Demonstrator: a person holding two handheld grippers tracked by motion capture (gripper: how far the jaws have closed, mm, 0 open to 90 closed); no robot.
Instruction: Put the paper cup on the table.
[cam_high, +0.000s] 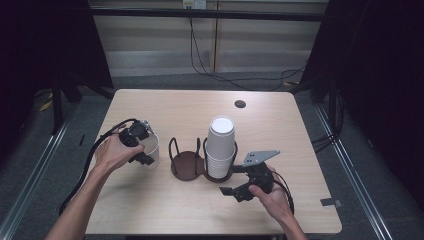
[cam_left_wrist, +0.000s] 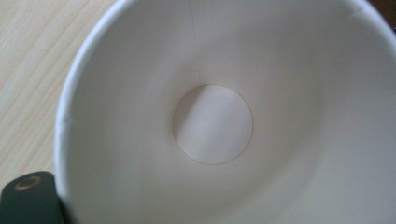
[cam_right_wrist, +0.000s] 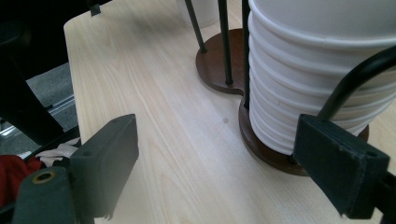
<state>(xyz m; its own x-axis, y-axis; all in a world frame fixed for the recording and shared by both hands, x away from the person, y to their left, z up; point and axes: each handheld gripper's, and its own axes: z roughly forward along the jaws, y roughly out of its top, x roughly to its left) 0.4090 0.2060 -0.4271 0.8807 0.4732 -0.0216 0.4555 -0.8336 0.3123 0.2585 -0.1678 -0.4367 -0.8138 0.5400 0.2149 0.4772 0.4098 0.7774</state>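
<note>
A: What is seen largest on the high view?

B: A pale wooden table (cam_high: 165, 210) is seen, with a small dark round hole (cam_high: 240, 104) near its far edge, at about one o'clock from the table's middle.

A: And on it?

B: A dark two-ring cup holder (cam_high: 186, 165) is placed near the middle. Its right ring is filled by a stack of white paper cups (cam_high: 220, 145), standing upside down; its left ring is bare.

A: Where is the single paper cup (cam_high: 151, 148)?

B: It is found at nine o'clock from the holder, just beside it, standing upright on the table. In the left gripper view its inside is looked into, down to the round bottom.

A: How is the left gripper (cam_high: 142, 150) set?

B: It is held at the cup's rim, one jaw outside the wall. Whether the wall is pinched cannot be told.

A: And the right gripper (cam_high: 235, 182)?

B: It is held at five o'clock from the stack, its jaws spread wide and nothing gripped; in the right gripper view one jaw is seen just beside the holder's wire.
</note>
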